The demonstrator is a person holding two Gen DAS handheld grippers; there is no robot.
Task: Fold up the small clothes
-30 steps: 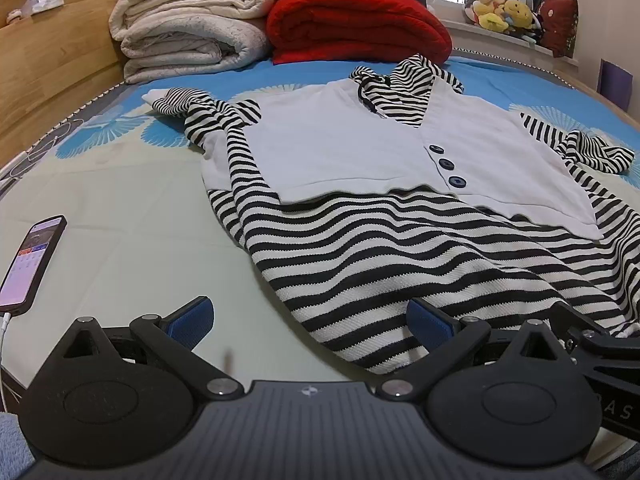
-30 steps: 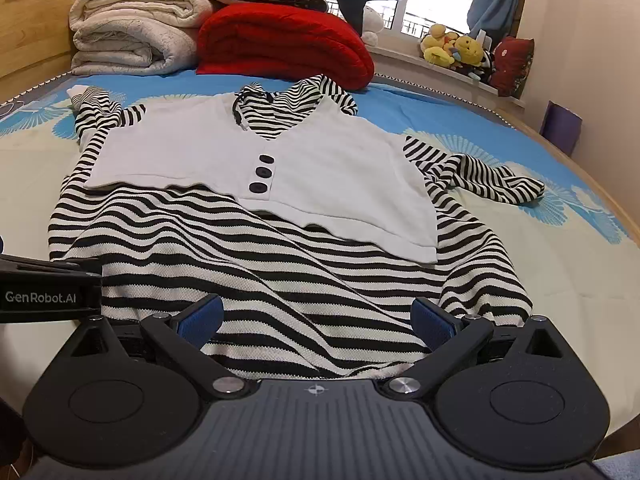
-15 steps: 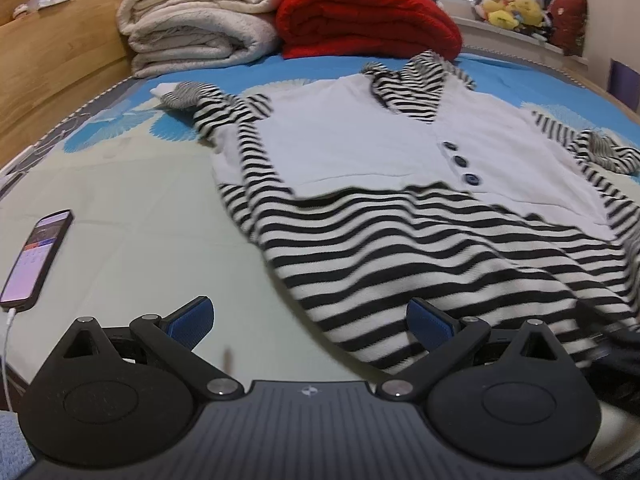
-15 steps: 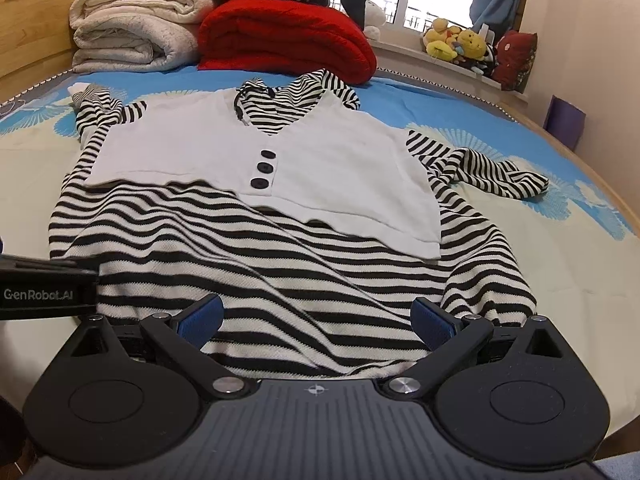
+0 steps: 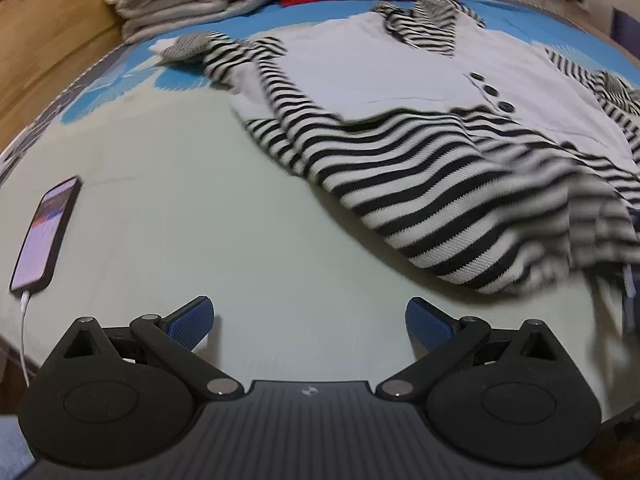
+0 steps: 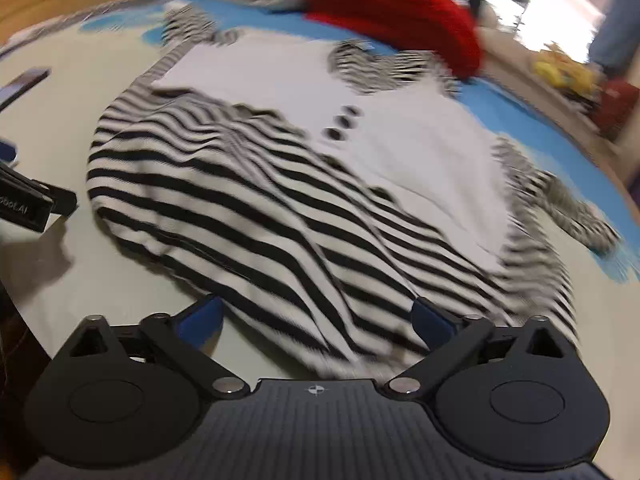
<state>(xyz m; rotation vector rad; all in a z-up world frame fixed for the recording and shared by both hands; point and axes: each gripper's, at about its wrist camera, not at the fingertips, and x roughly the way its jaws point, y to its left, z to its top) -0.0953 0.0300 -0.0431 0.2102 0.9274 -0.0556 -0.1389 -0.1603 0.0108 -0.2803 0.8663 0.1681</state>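
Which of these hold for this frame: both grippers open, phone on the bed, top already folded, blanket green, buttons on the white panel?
1. Both grippers are open. True: the left gripper and the right gripper each have fingers spread wide, with nothing between them.
2. A phone lies on the bed. True: the phone is on the bed, to the left of the top, with a cable plugged in.
3. The top is folded into a neat square. False: the top lies spread out, sleeves out to the sides, with its hem rumpled.
4. The blanket behind the top is green. False: the blanket is red.
5. Dark buttons sit on the white panel. True: the buttons are there.
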